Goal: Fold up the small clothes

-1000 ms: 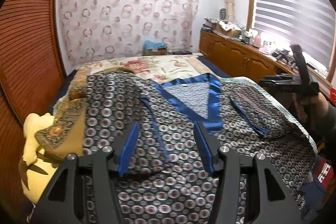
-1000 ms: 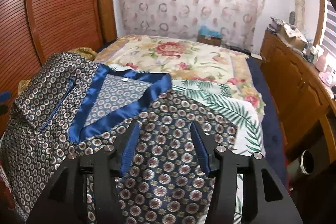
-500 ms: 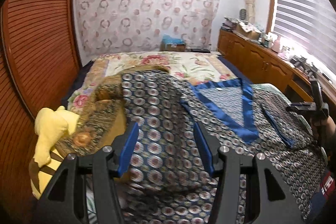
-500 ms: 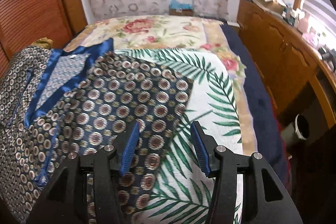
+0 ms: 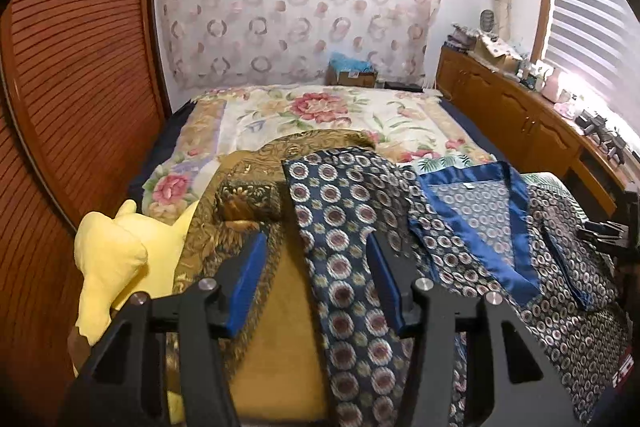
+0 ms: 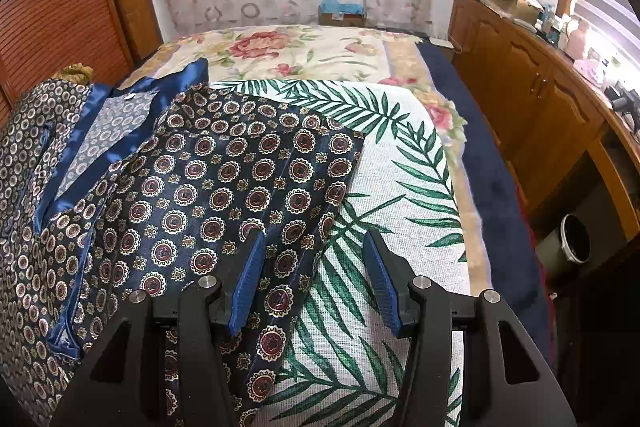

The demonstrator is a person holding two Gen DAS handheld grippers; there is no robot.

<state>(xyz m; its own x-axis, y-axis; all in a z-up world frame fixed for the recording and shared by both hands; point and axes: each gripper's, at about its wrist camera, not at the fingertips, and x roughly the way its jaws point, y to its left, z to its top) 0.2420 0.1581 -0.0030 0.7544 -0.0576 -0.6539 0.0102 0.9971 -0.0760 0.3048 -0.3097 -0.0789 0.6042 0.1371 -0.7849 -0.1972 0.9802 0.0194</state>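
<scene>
Now I am at the reaching step: the patterned pajama shirt [image 6: 224, 187] lies spread on the bed [image 6: 320, 47], not yet folded. My left gripper [image 5: 316, 279] hovers half open over its left sleeve [image 5: 340, 227], its fingers [image 5: 248, 275] having just closed a little but pressing nothing. My right gripper [image 6: 314, 275] stands apart over the right sleeve's edge [image 6: 320, 227]. Next, I think, each must descend and pinch its sleeve.

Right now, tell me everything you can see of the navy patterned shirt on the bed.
The navy shirt looks silky, printed with maroon-and-cream medallions, trimmed in plain blue at the open collar. It lies face up, spread across the leaf-print cloth, its left sleeve draped over a gold brocade garment. Both grippers' fingers hover open above the sleeves.
</scene>
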